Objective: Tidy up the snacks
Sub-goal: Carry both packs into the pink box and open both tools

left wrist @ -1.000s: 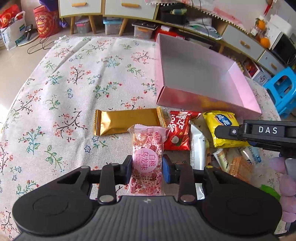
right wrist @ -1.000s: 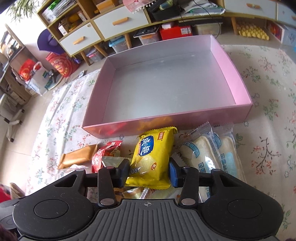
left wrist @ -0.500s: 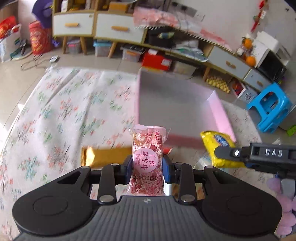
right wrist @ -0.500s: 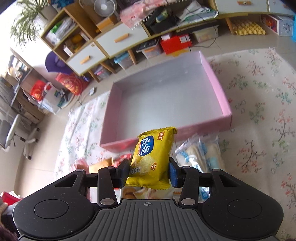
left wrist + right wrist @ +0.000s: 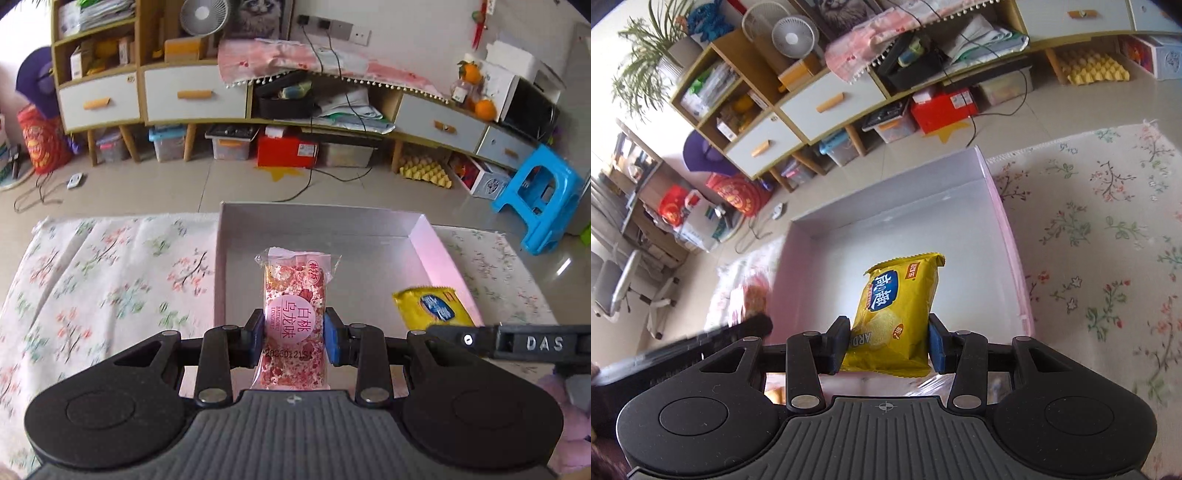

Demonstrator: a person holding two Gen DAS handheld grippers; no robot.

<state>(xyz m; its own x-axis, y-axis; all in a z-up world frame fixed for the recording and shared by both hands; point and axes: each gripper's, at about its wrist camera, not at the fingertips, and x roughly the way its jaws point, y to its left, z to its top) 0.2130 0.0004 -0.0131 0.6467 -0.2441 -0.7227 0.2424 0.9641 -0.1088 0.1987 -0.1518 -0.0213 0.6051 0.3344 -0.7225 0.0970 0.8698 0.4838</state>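
Note:
My left gripper (image 5: pixel 293 341) is shut on a pink speckled snack pack (image 5: pixel 295 314) and holds it in the air over the near part of the pink box (image 5: pixel 439 254), whose grey inside shows nothing lying in it. My right gripper (image 5: pixel 886 347) is shut on a yellow chip bag (image 5: pixel 897 314) and holds it above the same box (image 5: pixel 1008 236). In the left wrist view the yellow bag (image 5: pixel 432 306) and the right gripper's body (image 5: pixel 517 341) show at the right. The left gripper (image 5: pixel 683 347) shows blurred at the left of the right wrist view.
The box sits on a floral cloth (image 5: pixel 110 277) that spreads to both sides (image 5: pixel 1108 240). Beyond the far edge is tiled floor, a low cabinet with drawers (image 5: pixel 177 96) and a blue stool (image 5: pixel 535 206). The other snacks lie below, hidden by the grippers.
Both grippers have lifted their packs off the cloth and moved forward and up over the pink box. The snack pile has dropped out of view.

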